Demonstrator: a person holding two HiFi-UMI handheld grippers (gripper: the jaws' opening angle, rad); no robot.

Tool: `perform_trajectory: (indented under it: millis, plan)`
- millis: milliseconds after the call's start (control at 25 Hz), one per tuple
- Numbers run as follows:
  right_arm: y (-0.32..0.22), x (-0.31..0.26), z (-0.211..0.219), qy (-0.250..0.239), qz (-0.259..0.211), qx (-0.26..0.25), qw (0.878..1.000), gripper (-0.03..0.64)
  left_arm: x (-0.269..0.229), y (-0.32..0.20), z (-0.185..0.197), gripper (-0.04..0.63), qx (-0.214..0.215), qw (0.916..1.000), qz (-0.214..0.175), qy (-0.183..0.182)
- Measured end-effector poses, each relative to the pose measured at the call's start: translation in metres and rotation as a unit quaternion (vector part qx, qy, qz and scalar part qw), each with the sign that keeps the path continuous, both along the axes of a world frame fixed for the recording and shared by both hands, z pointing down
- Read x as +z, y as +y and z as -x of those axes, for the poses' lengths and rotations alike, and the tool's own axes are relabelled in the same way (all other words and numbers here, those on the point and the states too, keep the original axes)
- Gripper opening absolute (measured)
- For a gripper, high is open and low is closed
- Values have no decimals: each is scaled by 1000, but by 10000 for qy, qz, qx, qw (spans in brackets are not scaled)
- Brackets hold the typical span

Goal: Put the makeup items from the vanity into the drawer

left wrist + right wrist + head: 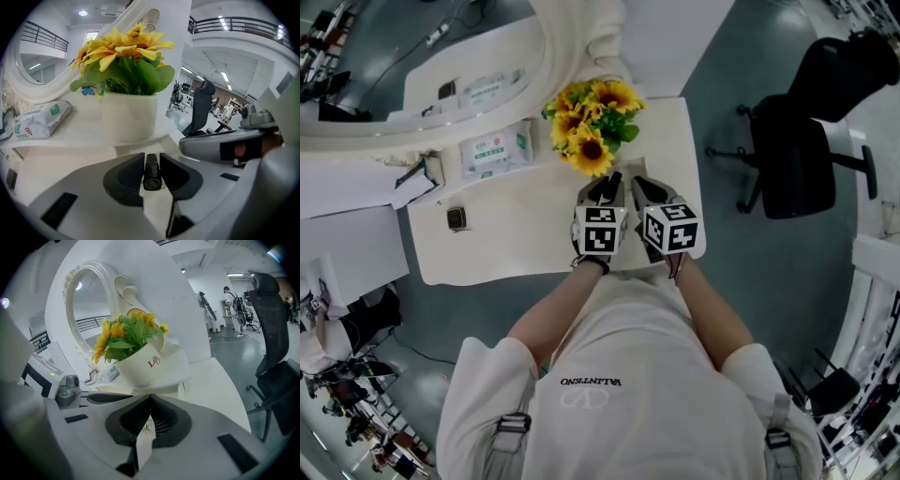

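A thin black makeup tube [151, 171] lies lengthwise between the jaws of my left gripper [152, 164], which is shut on it. In the head view the left gripper [607, 186] and the right gripper [641, 189] hover side by side over the white vanity [516, 244], just in front of the sunflower pot [592, 141]. My right gripper [150, 401] has its jaw tips touching; only a tiny shiny speck [146, 428] shows in the gap behind them. The white pot [129, 115] stands on a raised shelf right ahead of both grippers. No drawer is plainly visible.
Two packs of wipes [495, 150] lie on the vanity's left half, and a small black item [457, 218] sits near its front edge. The round mirror [91, 305] rises behind the pot. A black office chair [797, 159] stands on the floor to the right.
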State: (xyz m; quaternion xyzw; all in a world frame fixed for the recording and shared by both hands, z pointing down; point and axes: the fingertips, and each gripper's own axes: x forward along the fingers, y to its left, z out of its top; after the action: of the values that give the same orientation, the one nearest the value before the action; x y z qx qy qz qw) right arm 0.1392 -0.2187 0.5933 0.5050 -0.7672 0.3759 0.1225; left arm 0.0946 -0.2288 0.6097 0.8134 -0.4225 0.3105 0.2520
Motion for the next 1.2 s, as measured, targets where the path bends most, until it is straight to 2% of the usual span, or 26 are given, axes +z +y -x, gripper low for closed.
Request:
perform_trajectory:
  millis: [600,800,1000,1200]
  plan:
    - [2,1,2,24,2,-28,10000,12,-6,-1,9,118,-24,9998,-156,72]
    - [1,-7,5,32,-146,35,9999,12,-22,3,28,8,-85,9983,-576,87]
    - [-6,-28,4,-19,-546,259,9982,11,-40,5,50,3,4,9961,-853,245]
    - [-5,-43,8,83,-732,341,9967,11,-67,7,80,3,-42,9913,-1284,271]
